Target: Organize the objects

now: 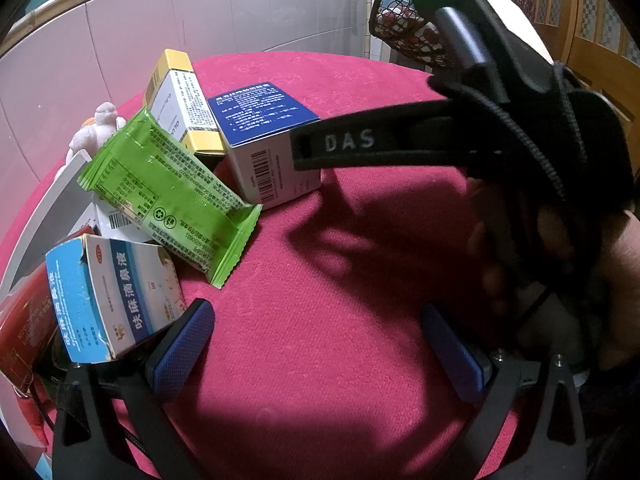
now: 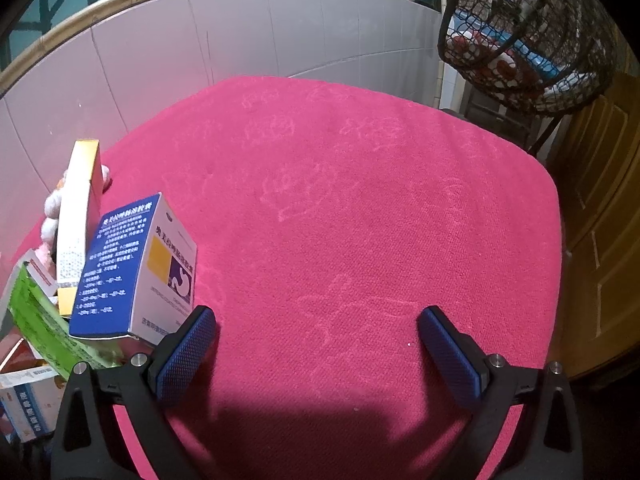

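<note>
Both grippers are hanging tilted downward over a table draped in a pink cloth (image 2: 360, 200), and both are standing with their jaws spread wide, holding nothing. The left gripper (image 1: 316, 348) is hovering above bare cloth, its blue-padded fingers (image 1: 180, 348) well apart; the left finger is sitting just beside a light blue and white box (image 1: 116, 296), though I cannot tell whether they are touching. The right gripper (image 2: 316, 348) is likewise gaping over open cloth, with a blue and white box (image 2: 132, 272) standing just beside its left finger. The things to be sorted are lying bunched together along the left edge of the table: a green foil packet (image 1: 172, 196) is lying across the heap, leaning over the light blue and white box and reaching toward the blue and white box behind it. A yellow and white box (image 1: 180, 104) is propped at a tilt against the blue and white one, and a small white plush toy (image 1: 100, 128) is peeking out behind the packet. A dark red box (image 1: 24, 320) is showing at the far left edge. In the left view, a hand (image 1: 560, 240) strapped into a black glove and harness is reaching in from the right side, above the cloth. A black wire basket (image 2: 528, 36) is hanging off beyond the far right corner of the table, against a pale tiled wall (image 2: 240, 32).
</note>
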`<action>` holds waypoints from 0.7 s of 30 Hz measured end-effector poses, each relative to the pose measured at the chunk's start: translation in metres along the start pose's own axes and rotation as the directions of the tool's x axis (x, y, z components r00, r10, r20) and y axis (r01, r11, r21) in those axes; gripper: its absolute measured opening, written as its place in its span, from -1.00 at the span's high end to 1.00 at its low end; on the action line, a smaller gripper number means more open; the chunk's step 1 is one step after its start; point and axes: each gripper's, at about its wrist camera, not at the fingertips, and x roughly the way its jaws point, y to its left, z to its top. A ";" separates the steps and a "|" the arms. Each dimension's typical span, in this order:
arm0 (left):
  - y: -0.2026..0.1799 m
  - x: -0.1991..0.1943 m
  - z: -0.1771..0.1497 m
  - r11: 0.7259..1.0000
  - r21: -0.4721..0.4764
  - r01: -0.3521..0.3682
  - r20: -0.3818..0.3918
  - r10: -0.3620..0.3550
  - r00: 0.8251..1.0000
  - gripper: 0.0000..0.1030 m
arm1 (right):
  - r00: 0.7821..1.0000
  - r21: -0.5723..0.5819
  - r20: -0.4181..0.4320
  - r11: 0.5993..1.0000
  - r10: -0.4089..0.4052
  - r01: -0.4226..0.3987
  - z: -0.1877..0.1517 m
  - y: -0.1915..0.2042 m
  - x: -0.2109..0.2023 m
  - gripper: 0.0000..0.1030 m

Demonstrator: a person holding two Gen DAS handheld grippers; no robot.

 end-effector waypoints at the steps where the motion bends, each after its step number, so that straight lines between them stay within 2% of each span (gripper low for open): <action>1: 0.001 0.002 0.001 1.000 0.000 0.000 0.000 0.000 1.000 -1.00 | 1.000 0.011 0.007 1.000 0.012 -0.012 0.000 -0.002 -0.001 -1.00; 6: 0.001 0.002 0.002 1.000 0.000 0.000 0.000 0.000 1.000 -1.00 | 0.995 0.057 0.066 0.995 0.079 -0.083 -0.001 -0.012 -0.010 -1.00; 8: 0.001 0.002 0.001 1.000 -0.001 0.002 -0.001 -0.002 1.000 -1.00 | 0.998 0.057 0.035 0.997 0.055 -0.057 0.000 -0.020 -0.011 -1.00; 12: 0.002 -0.005 -0.005 1.000 -0.008 -0.013 0.005 0.013 1.000 -1.00 | 0.997 0.118 0.052 0.991 0.058 -0.064 0.003 -0.036 -0.022 -1.00; 13: -0.005 -0.018 -0.006 1.000 -0.016 -0.007 0.017 0.008 1.000 -1.00 | 0.997 0.116 0.059 0.992 0.046 -0.052 0.004 -0.040 -0.025 -1.00; 16: 0.004 -0.045 -0.004 0.997 -0.056 0.051 0.106 -0.044 0.993 -1.00 | 0.994 0.120 0.105 0.992 0.033 -0.046 0.003 -0.047 -0.039 -1.00; 19: -0.001 -0.105 -0.014 0.998 -0.047 0.036 0.208 -0.025 0.978 -1.00 | 0.977 0.119 0.199 0.988 0.071 -0.096 0.001 -0.050 -0.061 -1.00; 21: 0.018 -0.141 -0.018 0.997 -0.075 0.018 0.287 0.005 0.958 -1.00 | 0.967 0.094 0.239 0.989 0.087 -0.112 -0.001 -0.045 -0.074 -1.00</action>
